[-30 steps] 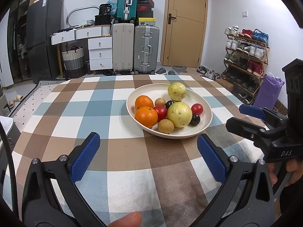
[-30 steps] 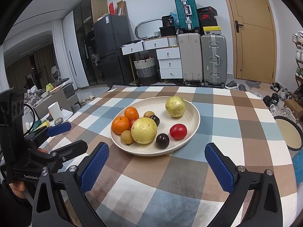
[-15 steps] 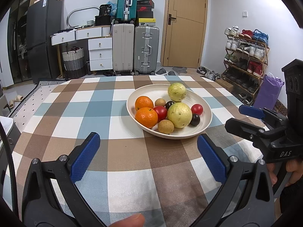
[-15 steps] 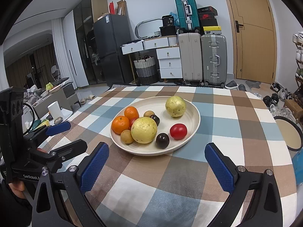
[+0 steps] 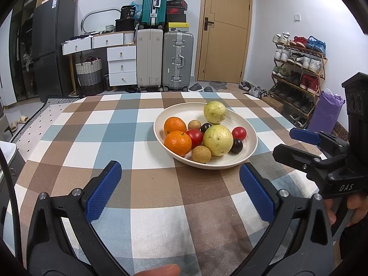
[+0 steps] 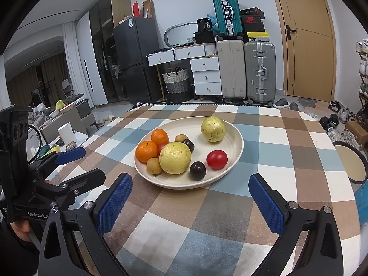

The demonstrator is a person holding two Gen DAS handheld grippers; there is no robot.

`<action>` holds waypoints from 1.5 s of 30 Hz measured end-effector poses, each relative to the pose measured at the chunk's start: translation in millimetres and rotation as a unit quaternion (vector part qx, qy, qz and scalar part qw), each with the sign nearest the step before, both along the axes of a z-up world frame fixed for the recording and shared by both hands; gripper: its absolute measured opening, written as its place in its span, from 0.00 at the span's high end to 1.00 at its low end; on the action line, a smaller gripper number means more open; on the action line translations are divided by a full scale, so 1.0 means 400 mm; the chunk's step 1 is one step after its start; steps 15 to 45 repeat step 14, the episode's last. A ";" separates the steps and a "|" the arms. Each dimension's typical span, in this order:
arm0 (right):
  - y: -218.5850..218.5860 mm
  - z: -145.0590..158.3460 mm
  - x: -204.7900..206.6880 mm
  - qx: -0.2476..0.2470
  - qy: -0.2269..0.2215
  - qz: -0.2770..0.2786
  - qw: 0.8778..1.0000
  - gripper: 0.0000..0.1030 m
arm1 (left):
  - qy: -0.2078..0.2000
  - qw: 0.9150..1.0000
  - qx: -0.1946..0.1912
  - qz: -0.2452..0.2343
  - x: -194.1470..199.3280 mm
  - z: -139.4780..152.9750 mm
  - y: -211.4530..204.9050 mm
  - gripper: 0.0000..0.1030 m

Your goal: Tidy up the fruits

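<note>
— Where is your fruit?

— In the cream bowl (image 5: 249, 148) on the checked tablecloth (image 5: 96, 135): two oranges (image 5: 178, 143), two yellow-green guavas (image 6: 175, 157), red tomatoes (image 6: 217, 159), dark plums (image 6: 197, 170).

— And your tongs?

— Your left gripper (image 5: 181, 189) and right gripper (image 6: 189, 201) are both spread wide and hold nothing, each hovering just short of the bowl's near rim, apart from it.

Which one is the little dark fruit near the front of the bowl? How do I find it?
Find the cream bowl on the checked tablecloth. At its near edge, between the big yellow fruit and the red one, sits the dark fruit, nearly black and smaller than both.
</note>
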State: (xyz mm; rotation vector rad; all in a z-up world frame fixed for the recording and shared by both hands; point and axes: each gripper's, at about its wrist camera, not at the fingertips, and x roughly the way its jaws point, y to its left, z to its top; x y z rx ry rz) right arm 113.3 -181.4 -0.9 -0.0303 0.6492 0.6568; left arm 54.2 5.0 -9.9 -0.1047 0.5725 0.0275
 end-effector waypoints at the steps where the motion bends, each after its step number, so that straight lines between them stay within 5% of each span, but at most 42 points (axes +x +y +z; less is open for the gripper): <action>1: 0.002 0.001 0.000 0.000 0.000 0.000 1.000 0.00 | 0.000 1.000 0.000 0.001 0.000 0.000 0.000 0.01; 45: 0.012 0.007 -0.004 -0.006 -0.006 0.006 1.000 0.00 | -0.001 1.000 0.000 0.012 0.004 0.009 0.011 0.01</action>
